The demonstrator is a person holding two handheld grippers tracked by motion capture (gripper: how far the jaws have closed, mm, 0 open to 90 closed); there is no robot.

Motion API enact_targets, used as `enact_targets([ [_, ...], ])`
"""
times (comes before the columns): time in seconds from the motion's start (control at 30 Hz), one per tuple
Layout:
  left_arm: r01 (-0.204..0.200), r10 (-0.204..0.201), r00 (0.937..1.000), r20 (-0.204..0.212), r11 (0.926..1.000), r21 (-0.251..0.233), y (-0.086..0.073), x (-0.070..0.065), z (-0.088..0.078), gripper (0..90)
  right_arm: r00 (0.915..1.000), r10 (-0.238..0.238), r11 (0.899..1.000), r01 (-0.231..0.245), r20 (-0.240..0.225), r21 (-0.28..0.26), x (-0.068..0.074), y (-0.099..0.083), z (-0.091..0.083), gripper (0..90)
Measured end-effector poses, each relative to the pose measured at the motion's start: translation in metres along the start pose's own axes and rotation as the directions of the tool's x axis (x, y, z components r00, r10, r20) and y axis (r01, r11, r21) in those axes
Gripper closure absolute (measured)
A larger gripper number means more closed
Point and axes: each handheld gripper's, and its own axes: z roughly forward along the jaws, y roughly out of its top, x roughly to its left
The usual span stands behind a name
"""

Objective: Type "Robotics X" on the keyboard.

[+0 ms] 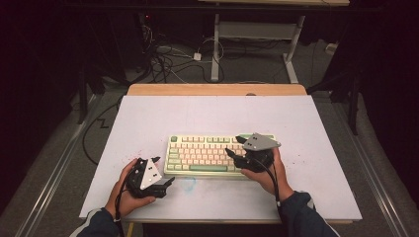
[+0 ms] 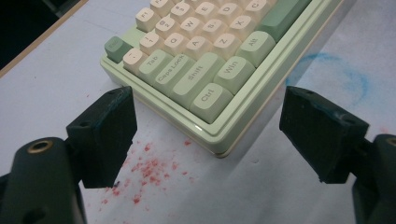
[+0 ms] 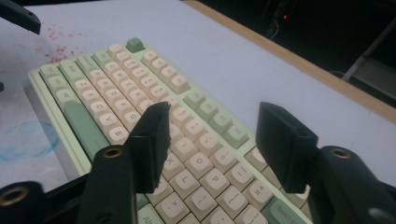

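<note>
**Both tongs spread wide at the ends of the keyboard**

A green-and-cream keyboard (image 1: 220,154) lies flat on the white tabletop (image 1: 148,118), a little nearer the tabletop's near edge than its far edge and roughly centred between its left and right edges.

The left tongs (image 2: 205,135) are released, the jaws spread wide with nothing between them. In the left gripper view they hang just off the keyboard's near-left corner, where the Ctrl, Shift and Caps Lock keys sit, and neither jaw touches the case. Below them the tabletop carries a scatter of red specks (image 2: 149,170), and a faint blue scribbled ring (image 2: 345,74) shows beside the keyboard's near edge. In the high view the left tongs (image 1: 165,173) are held low, by the tabletop's near edge, in the person's left hand (image 1: 129,193).

The right tongs (image 3: 212,140) are also released, jaws well apart and gripping nothing. In the right gripper view they hover over the right half of the key field; whether either jaw touches a keycap cannot be told. In the high view the right hand (image 1: 271,174) holds the right tongs (image 1: 235,146) above the keyboard's right end.
</note>
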Motion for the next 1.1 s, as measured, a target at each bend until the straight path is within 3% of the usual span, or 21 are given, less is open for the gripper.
enact_targets([
  [0.2, 0.002, -0.002, 1.0, 0.001, 1.0, -0.001, 0.0, -0.001, 0.0, 17.8, 0.9991, -0.009, 1.0, 0.01, 0.041, -0.027, 0.005, -0.007, -0.013, 30.2],
  [0.3, 0.0, 0.0, 1.0, 0.002, 1.0, 0.002, 0.0, -0.001, 0.0, 17.8, 0.9988, -0.002, 0.998, 0.006, 0.05, -0.07, 0.006, -0.011, -0.022, 26.9],
  [0.57, 0.0, 0.0, 1.0, 0.0, 1.0, 0.002, 0.0, -0.002, 0.0, 17.8, 0.9947, 0.024, 0.995, -0.014, 0.1, -0.104, 0.004, -0.025, -0.038, 23.1],
  [0.93, 0.012, -0.012, 0.9997, -0.019, 0.9999, 0.0, 0.001, -0.002, 0.002, 18.9, 0.9901, 0.014, 0.996, -0.002, 0.14, -0.09, 0.006, -0.044, -0.05, 21.0],
  [1.1, 0.018, -0.018, 0.9996, -0.023, 0.9998, -0.01, 0.003, -0.003, 0.003, 22.1, 0.991, 0.002, 0.997, 0.008, 0.134, -0.075, 0.009, -0.053, -0.054, 21.0],
])
